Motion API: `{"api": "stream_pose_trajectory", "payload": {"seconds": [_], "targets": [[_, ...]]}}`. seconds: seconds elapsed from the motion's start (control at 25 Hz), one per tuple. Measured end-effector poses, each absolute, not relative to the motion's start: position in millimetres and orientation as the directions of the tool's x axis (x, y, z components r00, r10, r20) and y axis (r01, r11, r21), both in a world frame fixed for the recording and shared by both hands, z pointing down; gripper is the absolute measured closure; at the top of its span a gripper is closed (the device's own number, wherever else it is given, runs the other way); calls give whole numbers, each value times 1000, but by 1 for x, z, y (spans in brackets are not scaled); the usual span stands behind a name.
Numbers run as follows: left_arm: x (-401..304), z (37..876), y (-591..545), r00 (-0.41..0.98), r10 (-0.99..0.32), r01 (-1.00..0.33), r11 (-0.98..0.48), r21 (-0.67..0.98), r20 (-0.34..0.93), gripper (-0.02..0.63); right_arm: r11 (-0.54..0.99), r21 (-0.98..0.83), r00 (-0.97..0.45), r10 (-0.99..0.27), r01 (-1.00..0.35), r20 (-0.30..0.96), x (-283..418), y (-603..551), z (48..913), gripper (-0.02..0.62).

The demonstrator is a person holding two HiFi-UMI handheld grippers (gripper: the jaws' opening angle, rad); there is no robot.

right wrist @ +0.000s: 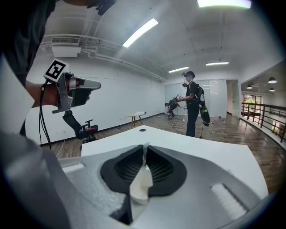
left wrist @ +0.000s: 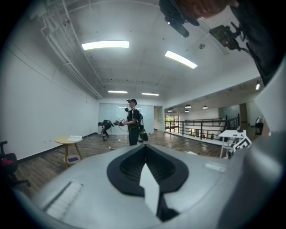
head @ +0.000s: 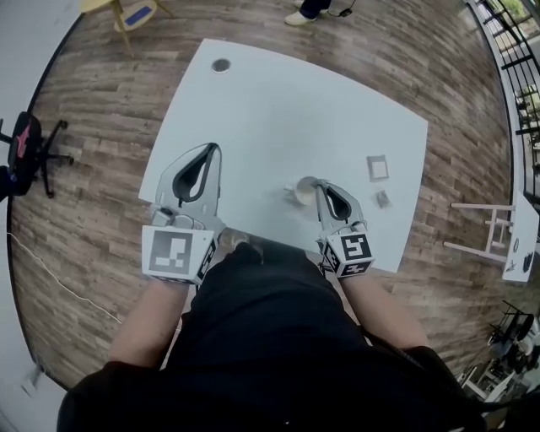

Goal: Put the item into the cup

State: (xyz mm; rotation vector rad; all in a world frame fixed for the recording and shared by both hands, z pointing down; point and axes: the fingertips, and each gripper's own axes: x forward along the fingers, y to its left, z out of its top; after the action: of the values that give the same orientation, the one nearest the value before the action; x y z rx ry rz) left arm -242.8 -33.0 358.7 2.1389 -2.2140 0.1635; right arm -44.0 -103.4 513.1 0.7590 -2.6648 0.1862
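Right gripper (head: pixel 320 186) pinching cup (head: pixel 301 193) by its rim over desk (head: pixel 278 101), left gripper (head: pixel 213 152) pressed shut, empty; next, probably steady cup, fetch small item (head: pixel 382 199).

Head view, centre: cup (head: pixel 299 194) half hidden behind right gripper (head: pixel 319 186) tip. Right of it, square bit (head: pixel 377 168) & grey bit (head: pixel 382 199): too small to ID. Top edge: person (head: pixel 309 12) cut off, only shoe + leg. Left edge: chair (head: pixel 29 152) clipped.
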Motion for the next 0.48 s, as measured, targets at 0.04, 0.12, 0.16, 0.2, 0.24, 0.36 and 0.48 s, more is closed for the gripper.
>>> {"api": "stream_pose_trajectory", "payload": {"seconds": [0.04,0.12,0.16,0.2,0.24,0.36,0.48], "targets": [[-242,361,-34,-31,-992,-999,27,-33,122,600,849,-27,-791,-479,-527,380,-46,-100,515,566],[-241,364,-36,-21,-991,-999,18,-28,133,600,849,-36,-790,-475,-528,388,-47,-96,519,566],[-240,366,-37,-17,-990,-1000,13,-24,138,600,846,-43,-787,-475,-531,394,-46,-95,522,566],[-239,369,-39,-12,-989,-1000,9,-19,146,600,843,-50,-784,-475,-535,399,-45,-95,525,566],[-238,372,-40,-7,-988,-1000,4,-16,154,600,840,-56,-782,-475,-539,405,-44,-94,528,566],[-237,381,-43,8,-984,-1000,-10,-9,180,600,834,-72,-776,-472,-547,419,-44,-93,535,566],[-235,387,-45,19,-980,-1000,-21,-4,200,600,834,-79,-773,-466,-547,430,-45,-91,542,565]]}}
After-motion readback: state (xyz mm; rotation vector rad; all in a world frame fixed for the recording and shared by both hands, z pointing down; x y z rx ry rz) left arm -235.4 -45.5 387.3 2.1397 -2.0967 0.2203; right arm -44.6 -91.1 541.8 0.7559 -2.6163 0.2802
